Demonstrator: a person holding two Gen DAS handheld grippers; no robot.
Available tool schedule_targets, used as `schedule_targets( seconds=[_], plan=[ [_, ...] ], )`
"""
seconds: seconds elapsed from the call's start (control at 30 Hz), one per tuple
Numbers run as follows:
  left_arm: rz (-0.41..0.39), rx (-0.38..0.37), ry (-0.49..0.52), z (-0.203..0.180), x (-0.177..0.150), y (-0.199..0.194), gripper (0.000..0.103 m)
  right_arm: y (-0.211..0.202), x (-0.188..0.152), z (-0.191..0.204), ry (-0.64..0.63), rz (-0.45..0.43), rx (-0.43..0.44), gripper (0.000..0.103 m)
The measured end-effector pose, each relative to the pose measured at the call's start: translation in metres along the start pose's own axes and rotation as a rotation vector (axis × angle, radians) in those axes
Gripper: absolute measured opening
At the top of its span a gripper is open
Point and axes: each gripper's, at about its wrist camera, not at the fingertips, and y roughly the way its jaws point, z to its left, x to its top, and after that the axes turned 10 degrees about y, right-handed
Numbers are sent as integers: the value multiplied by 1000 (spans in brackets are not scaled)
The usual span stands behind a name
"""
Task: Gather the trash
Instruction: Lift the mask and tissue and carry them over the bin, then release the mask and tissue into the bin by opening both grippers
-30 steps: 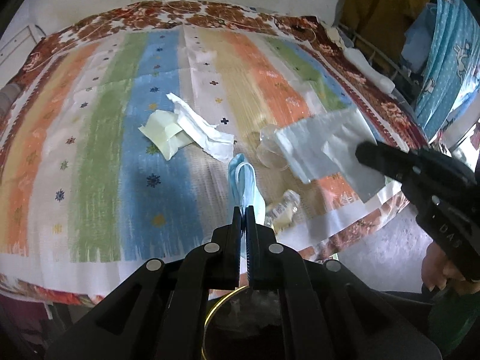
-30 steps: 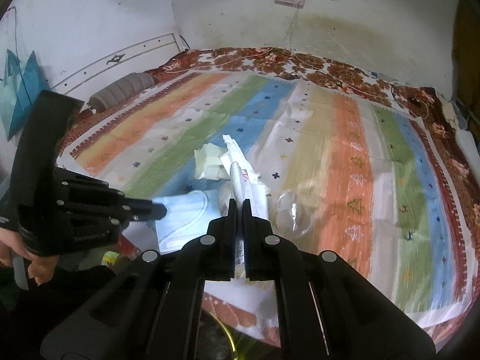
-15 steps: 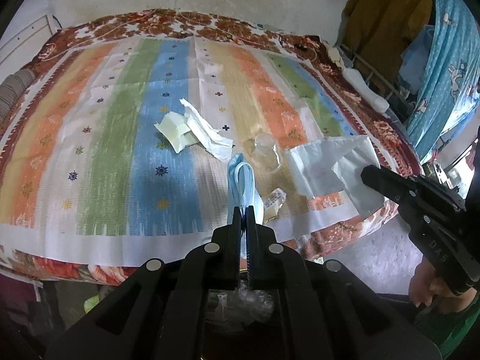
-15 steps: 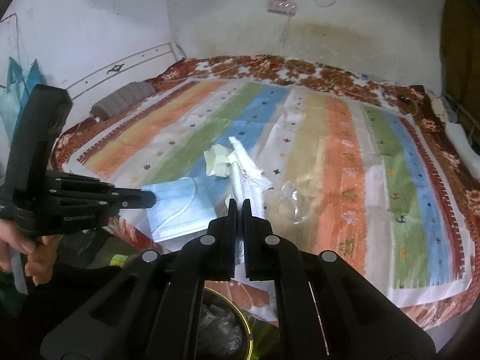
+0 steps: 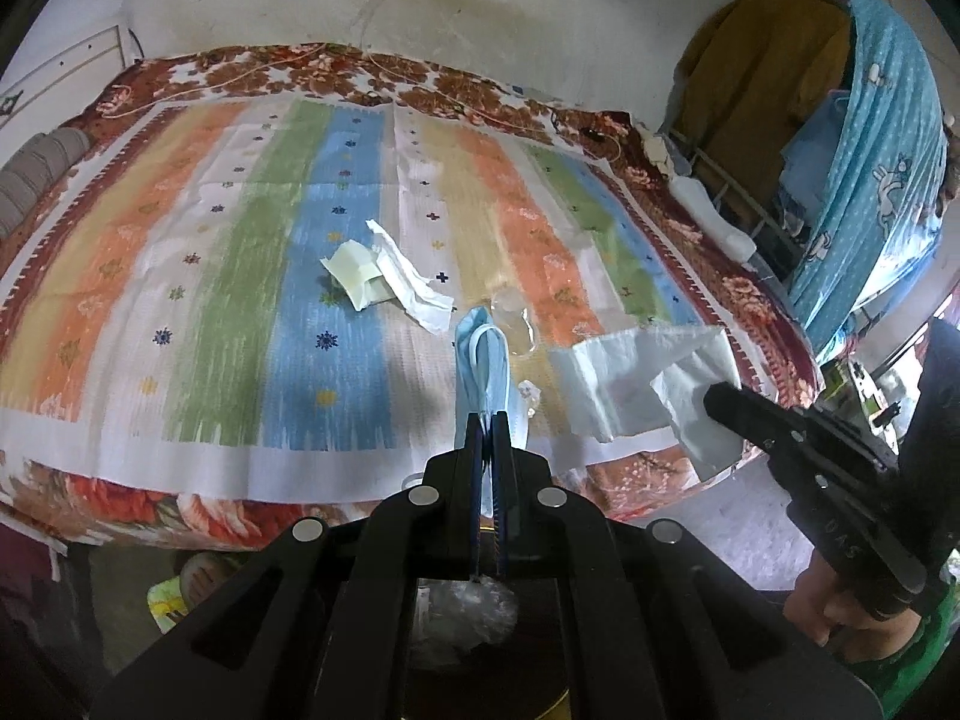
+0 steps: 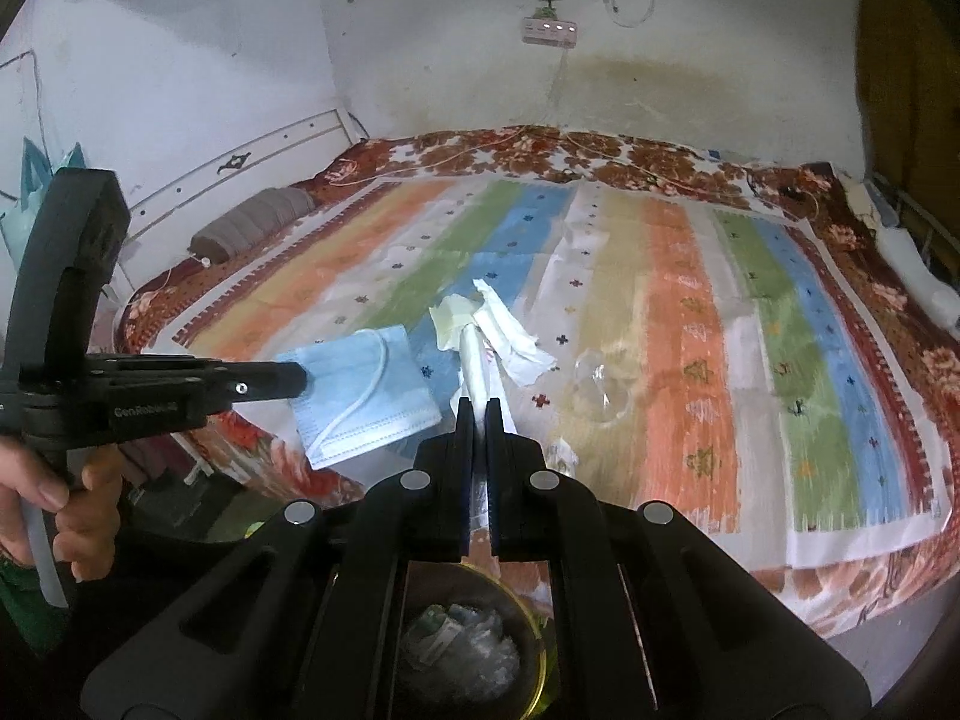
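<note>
Bin [image 6: 528, 654] sits at bottom centre directly beneath both clamped grippers, left gripper [image 5: 493, 420] pinching the blue mask [image 5: 480, 360] and right gripper [image 6: 477, 408] the white tissue [image 5: 654, 384], while further scraps [image 5: 384, 282] lie mid-frame on the striped bedspread [image 5: 180, 300].

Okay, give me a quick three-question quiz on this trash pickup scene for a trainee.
1. True or false: the left hand-held gripper is shut on a blue face mask.
2. What does the right hand-held gripper hold: A) white tissue, B) clear cup, C) yellow paper?
3. Name the container below both grippers.

Key: 1 true; 2 A; 3 the trash bin, already holding wrappers.
</note>
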Motion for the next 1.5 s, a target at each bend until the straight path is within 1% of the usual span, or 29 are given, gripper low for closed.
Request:
schedule_targets(
  seconds=[0.2,0.5,0.73,0.87,1.07,1.27,1.37,1.5],
  plan=[
    [-22,-18,0,-9,-15,-14,2,-10,-20,2,18,19,-4,3],
    [-29,-22,-2,-15,-45,-29,2,-22,-51,9,36,43,4,3],
    [-11,-22,-11,-20,-68,-33,2,-20,-79,13,58,109,-1,3],
    [17,-13,-5,-25,-79,-29,2,-13,-96,20,46,154,-20,3],
    [80,18,1,-31,-94,-15,2,1,-110,21,49,221,-43,3],
    [153,41,-23,-31,-104,4,2,21,-125,15,91,314,-71,3],
    [197,52,-43,-29,-109,15,2,26,-128,13,100,341,-80,3],
    [247,37,-84,-23,-115,28,2,34,-131,8,127,376,-83,3]
  ],
)
